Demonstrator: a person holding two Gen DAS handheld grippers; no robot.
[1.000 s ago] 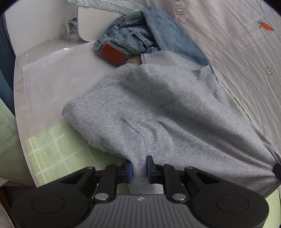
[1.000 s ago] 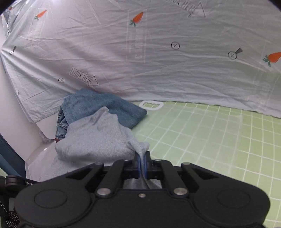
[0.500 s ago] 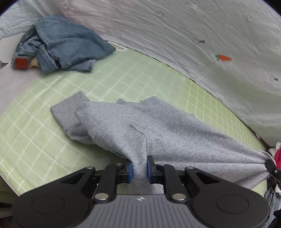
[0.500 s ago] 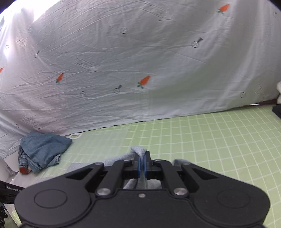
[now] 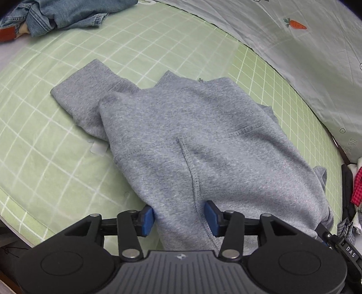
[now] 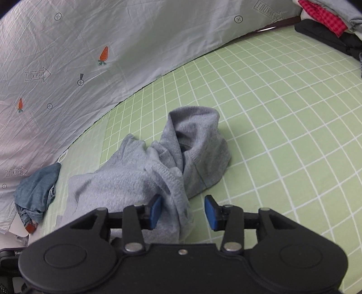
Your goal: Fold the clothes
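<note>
A grey sweatshirt [image 5: 192,140] lies spread on the green checked cloth [image 5: 56,158], one sleeve folded out to the left. My left gripper [image 5: 179,218] is open, its blue pads on either side of the sweatshirt's near hem. In the right wrist view the sweatshirt [image 6: 140,171] lies bunched, with its hood or cuff end [image 6: 199,144] standing up. My right gripper [image 6: 183,213] is open with a fold of the grey fabric lying between its pads.
Crumpled blue jeans [image 5: 61,15] lie at the far left; they also show in the right wrist view [image 6: 36,192]. A grey printed sheet [image 6: 90,56] hangs behind the table. A pile of clothes with red check fabric [image 6: 323,20] sits at the right end.
Both grippers carried the sweatshirt from the jeans to the middle of the green cloth, lowered it, and opened. The sweatshirt now rests on the cloth.
</note>
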